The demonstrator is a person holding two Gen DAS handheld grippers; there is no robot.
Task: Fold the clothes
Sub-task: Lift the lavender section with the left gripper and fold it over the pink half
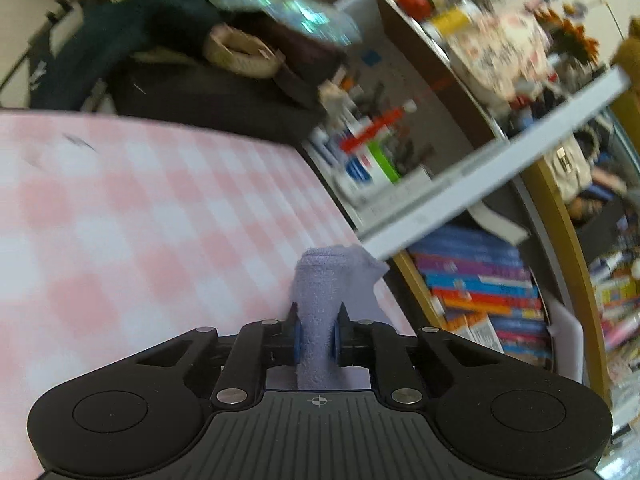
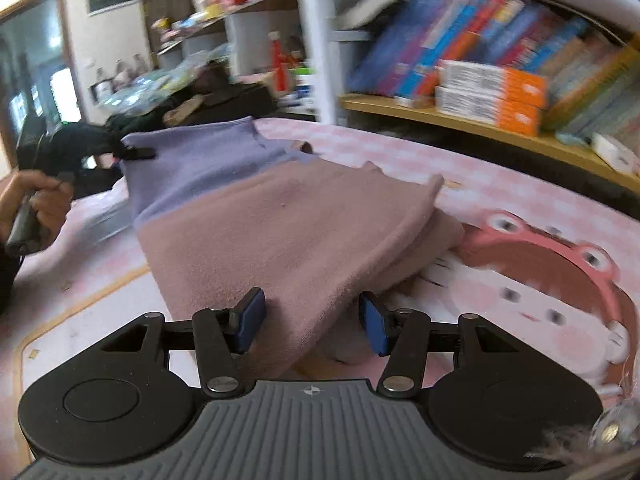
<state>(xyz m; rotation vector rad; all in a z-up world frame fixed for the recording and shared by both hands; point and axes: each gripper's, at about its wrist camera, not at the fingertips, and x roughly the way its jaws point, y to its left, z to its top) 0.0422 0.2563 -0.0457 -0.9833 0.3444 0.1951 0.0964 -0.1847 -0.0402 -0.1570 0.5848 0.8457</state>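
— Blue pads [image 1: 338, 336] of the left tool [image 1: 317, 334]: what sits between them?
— A lilac corner of the cloth [image 2: 256, 216], pinched and lifted over the pink checked desk [image 1: 120, 220].
— And the right tool [image 2: 312, 322]?
— Spread wide, straddling the cloth's mauve folded edge lying on the desk.

The two-tone cloth [image 2: 256, 216] fills the middle of the pink checked tabletop [image 1: 120, 216]. Left of the cloth the tabletop lies bare, wide enough for a gripper to pass. Right of the cloth a printed cartoon patch [image 2: 540, 280] is flat and bare too. Behind the cloth a bookshelf [image 2: 480, 80] packed with books stands close along the tabletop's edge, and a dark heap of bags [image 1: 192, 80] blocks the far end. A hand [image 2: 36, 204] stands at the cloth's far left corner
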